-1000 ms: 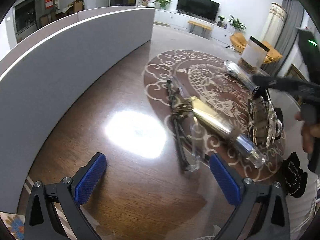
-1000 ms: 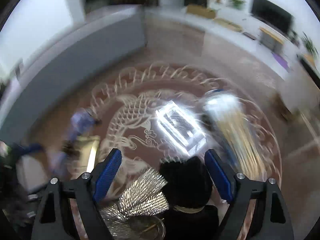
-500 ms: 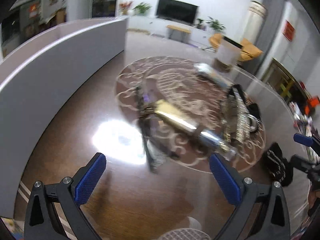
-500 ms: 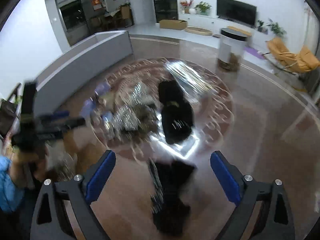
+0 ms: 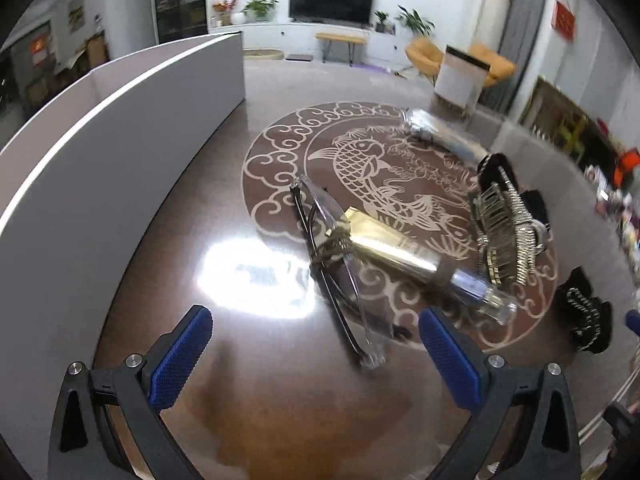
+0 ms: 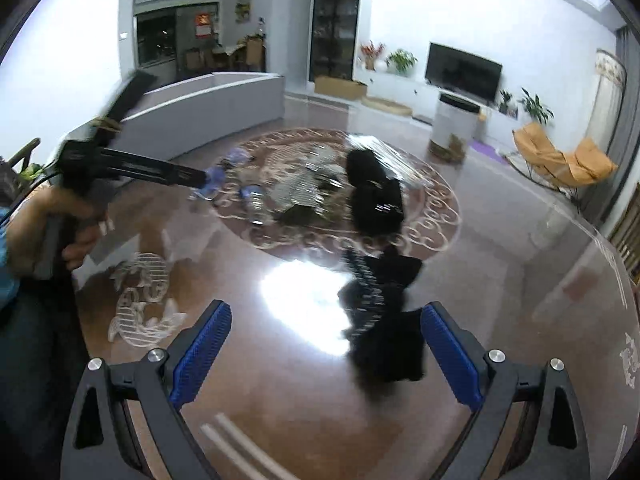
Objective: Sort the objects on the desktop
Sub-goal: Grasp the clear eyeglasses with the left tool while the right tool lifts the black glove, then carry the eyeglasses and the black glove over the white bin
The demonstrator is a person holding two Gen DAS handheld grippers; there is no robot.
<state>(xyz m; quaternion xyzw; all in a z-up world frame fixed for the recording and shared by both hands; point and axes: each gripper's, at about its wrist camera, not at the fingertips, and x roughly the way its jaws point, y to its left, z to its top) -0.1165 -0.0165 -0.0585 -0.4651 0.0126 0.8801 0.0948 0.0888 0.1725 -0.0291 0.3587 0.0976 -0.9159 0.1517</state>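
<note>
- My left gripper (image 5: 316, 344) is wide open over the glass table (image 5: 248, 420); the glasses (image 5: 340, 280) lie just beyond.
- My right gripper (image 6: 326, 344), jaws just widening, holds nothing; black hair bow (image 6: 380, 312) lies just beyond its right finger.

On the tabletop (image 5: 168, 240), glasses (image 5: 332, 264) lie near the middle, a tube (image 5: 404, 252) touching them on the right. Right of the tube sits a hair clip (image 5: 506, 236), and toward the right edge a bow (image 5: 586, 320). A partition (image 5: 120, 120) runs along the left edge.
</note>
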